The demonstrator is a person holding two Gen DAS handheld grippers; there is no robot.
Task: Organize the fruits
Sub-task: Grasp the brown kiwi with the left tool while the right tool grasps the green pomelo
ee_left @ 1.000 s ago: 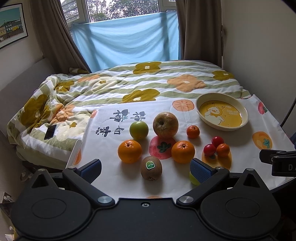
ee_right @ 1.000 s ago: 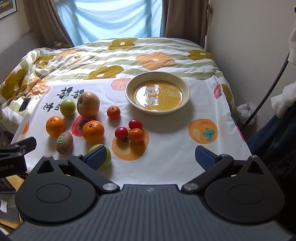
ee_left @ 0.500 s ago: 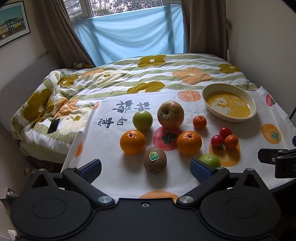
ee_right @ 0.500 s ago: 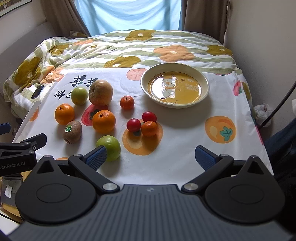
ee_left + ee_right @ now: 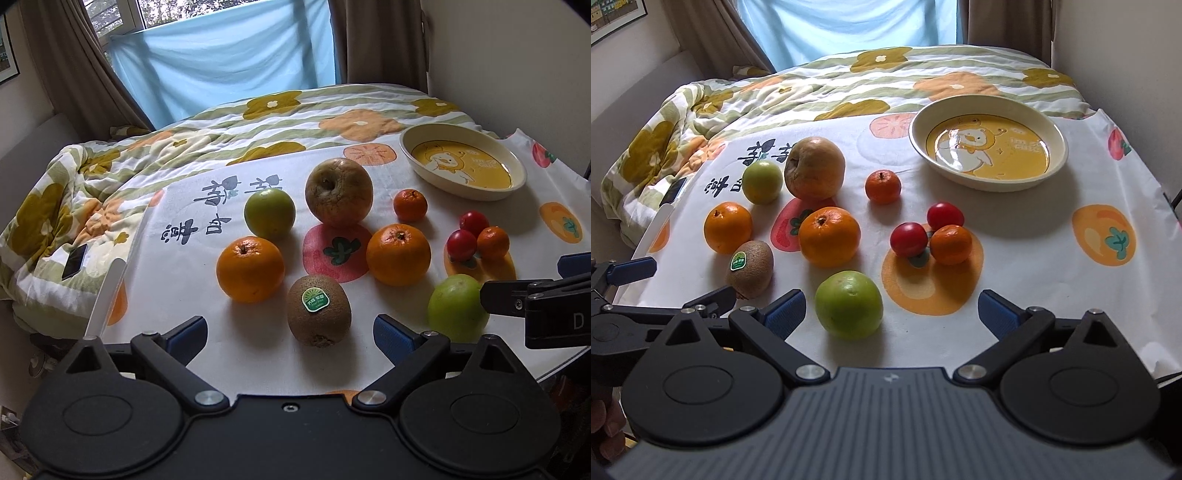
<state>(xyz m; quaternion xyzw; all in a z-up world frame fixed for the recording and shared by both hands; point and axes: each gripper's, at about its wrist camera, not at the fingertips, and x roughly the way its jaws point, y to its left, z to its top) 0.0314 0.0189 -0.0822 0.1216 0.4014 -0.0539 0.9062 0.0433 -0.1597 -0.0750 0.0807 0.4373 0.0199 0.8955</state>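
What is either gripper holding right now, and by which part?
Nothing is held. The left gripper is open, with the kiwi lying loose ahead of it. The right gripper is open too, and the green apple sits untouched.

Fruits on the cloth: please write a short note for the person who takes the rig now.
Left tongs: open, empty, facing the kiwi.
Right tongs: open, empty, facing the near green apple.
Dish: holds no fruit.
All fruit lies on the cloth: two oranges, brown apple, far green apple, two small mandarins, two red tomatoes.
Done: nothing placed. Left: all fruit, presumably into the dish.
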